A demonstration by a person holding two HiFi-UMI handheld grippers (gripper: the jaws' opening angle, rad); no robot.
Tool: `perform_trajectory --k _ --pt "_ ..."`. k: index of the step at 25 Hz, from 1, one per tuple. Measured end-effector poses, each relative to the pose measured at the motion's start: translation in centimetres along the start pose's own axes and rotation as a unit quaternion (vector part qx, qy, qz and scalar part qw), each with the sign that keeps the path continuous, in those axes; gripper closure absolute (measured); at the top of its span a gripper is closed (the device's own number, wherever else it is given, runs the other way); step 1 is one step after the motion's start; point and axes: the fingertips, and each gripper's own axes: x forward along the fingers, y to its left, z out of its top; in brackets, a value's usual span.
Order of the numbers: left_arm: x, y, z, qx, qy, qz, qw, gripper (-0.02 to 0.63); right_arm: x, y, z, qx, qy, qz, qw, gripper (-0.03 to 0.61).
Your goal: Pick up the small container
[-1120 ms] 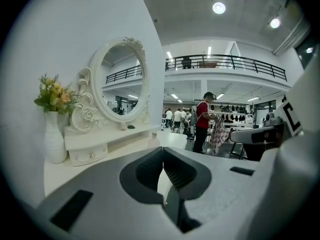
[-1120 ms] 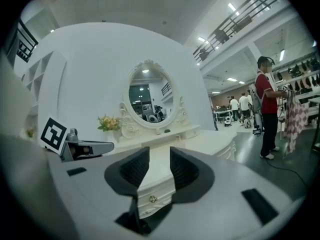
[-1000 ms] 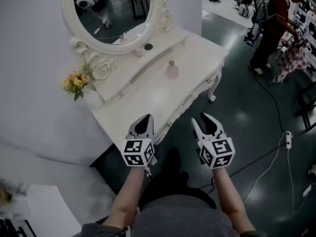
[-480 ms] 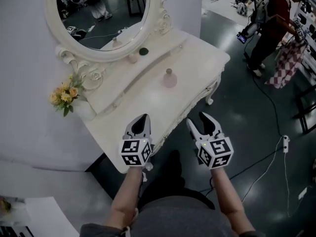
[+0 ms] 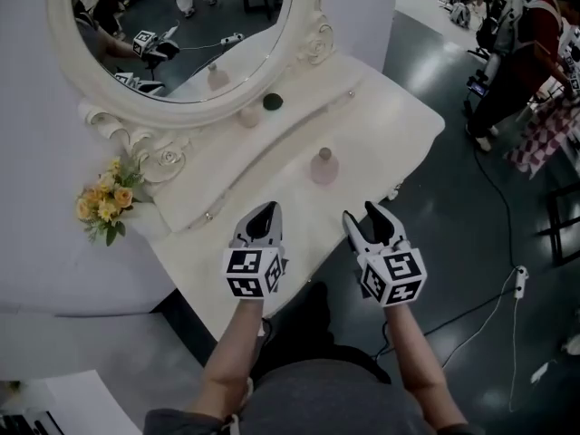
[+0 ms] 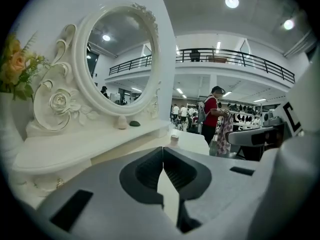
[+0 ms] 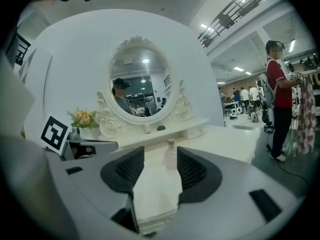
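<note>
A small pink bottle (image 5: 323,166) stands on the white dressing table (image 5: 390,134), ahead of both grippers. It also shows in the left gripper view as the bottle (image 6: 174,140) and, framed between the right jaws but far beyond them, as the bottle (image 7: 171,159). A small beige container (image 5: 249,116) and a dark green lump (image 5: 273,101) sit on the raised shelf under the oval mirror (image 5: 190,25). My left gripper (image 5: 265,214) hovers over the table's near edge, shut and empty. My right gripper (image 5: 367,217) is open, with nothing between its pads.
A vase of yellow flowers (image 5: 104,208) stands at the table's left end. A person in a red top (image 5: 521,53) stands on the dark floor to the right, where cables (image 5: 507,270) trail. My legs are below the table's near edge.
Both grippers have moved forward to the table's near edge, and the table and mirror now sit closer in view. The right jaws stand wider apart than a second ago.
</note>
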Motion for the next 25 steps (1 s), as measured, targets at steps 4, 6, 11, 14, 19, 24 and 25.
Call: perform_trajectory --k 4,6,11,14,19,24,25 --pt "2.1 1.4 0.2 -0.009 0.009 0.000 0.9999 0.606 3.2 -0.4 0.3 0.003 0.011 0.005 1.000 0.371" --pt "2.9 2.1 0.2 -0.016 0.012 0.000 0.9998 0.606 4.5 -0.6 0.2 0.005 0.018 0.005 1.000 0.370" --pt "4.3 3.3 0.1 -0.029 0.014 0.004 0.9995 0.606 7.2 -1.1 0.4 0.000 0.030 0.009 1.000 0.368" --pt "4.8 3.7 0.0 -0.031 0.017 0.008 0.9994 0.606 8.5 -1.3 0.6 -0.007 0.035 0.014 0.999 0.368" --pt "5.5 4.3 0.0 -0.034 0.019 0.021 0.9990 0.606 10.4 -1.7 0.9 -0.017 0.041 0.027 0.999 0.364" --pt "6.2 5.1 0.4 -0.042 0.014 0.043 0.9981 0.606 12.7 -2.1 0.9 -0.026 0.057 0.057 0.996 0.359" --pt "6.4 5.2 0.4 -0.046 0.014 0.049 0.9977 0.606 13.0 -2.2 0.7 -0.027 0.062 0.064 0.996 0.359"
